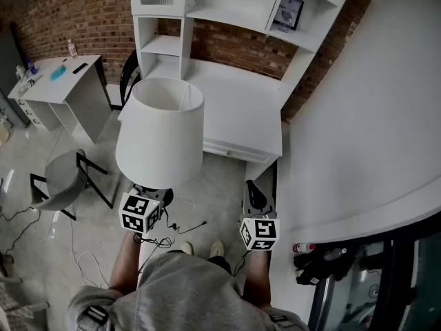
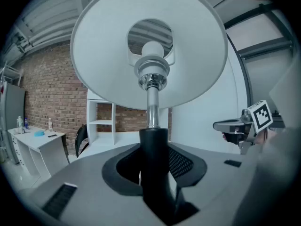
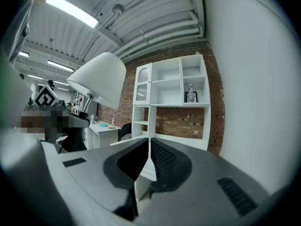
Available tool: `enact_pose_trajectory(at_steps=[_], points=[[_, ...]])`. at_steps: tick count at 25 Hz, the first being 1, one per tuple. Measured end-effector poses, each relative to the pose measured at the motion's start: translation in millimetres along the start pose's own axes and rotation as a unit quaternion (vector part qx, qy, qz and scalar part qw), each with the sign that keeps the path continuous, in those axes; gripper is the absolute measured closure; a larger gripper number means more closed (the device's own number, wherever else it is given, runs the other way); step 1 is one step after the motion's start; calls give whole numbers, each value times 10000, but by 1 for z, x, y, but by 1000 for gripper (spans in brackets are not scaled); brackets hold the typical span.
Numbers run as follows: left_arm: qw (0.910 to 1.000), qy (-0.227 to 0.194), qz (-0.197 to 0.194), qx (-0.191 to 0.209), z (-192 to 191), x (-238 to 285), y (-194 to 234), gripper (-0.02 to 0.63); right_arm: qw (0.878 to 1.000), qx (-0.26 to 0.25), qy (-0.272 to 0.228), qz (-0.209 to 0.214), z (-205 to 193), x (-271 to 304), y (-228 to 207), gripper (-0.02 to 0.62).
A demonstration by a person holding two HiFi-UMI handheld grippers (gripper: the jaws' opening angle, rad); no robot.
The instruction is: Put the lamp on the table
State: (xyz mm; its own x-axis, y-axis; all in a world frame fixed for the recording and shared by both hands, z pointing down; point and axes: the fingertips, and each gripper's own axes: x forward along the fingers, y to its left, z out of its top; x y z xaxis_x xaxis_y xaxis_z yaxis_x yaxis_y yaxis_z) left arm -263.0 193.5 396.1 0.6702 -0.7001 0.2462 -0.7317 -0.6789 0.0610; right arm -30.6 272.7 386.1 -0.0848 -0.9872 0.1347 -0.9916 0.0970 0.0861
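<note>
Within left hand-held gripper (image 2: 154, 164) (upright): lamp (image 1: 160, 133)

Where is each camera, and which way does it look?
Head view: on the person's head, facing steeply down at the white-shaded lamp with black-and-chrome stem and white shelved desk; forearms and shoes show.
Left gripper view: on the left tongs, facing up the stem they clamp.
Right gripper view: on the right tongs, shut and empty, facing the desk.
Shared: each gripper view shows the other tongs; all show the lamp.
</note>
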Motion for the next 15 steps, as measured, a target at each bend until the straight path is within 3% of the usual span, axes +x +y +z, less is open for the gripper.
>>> enact_pose_trajectory(at_steps=[15], points=[[10000,28,-80,-27,0,12,14,466,9995,236,-47,-189,0,10,-5,560]])
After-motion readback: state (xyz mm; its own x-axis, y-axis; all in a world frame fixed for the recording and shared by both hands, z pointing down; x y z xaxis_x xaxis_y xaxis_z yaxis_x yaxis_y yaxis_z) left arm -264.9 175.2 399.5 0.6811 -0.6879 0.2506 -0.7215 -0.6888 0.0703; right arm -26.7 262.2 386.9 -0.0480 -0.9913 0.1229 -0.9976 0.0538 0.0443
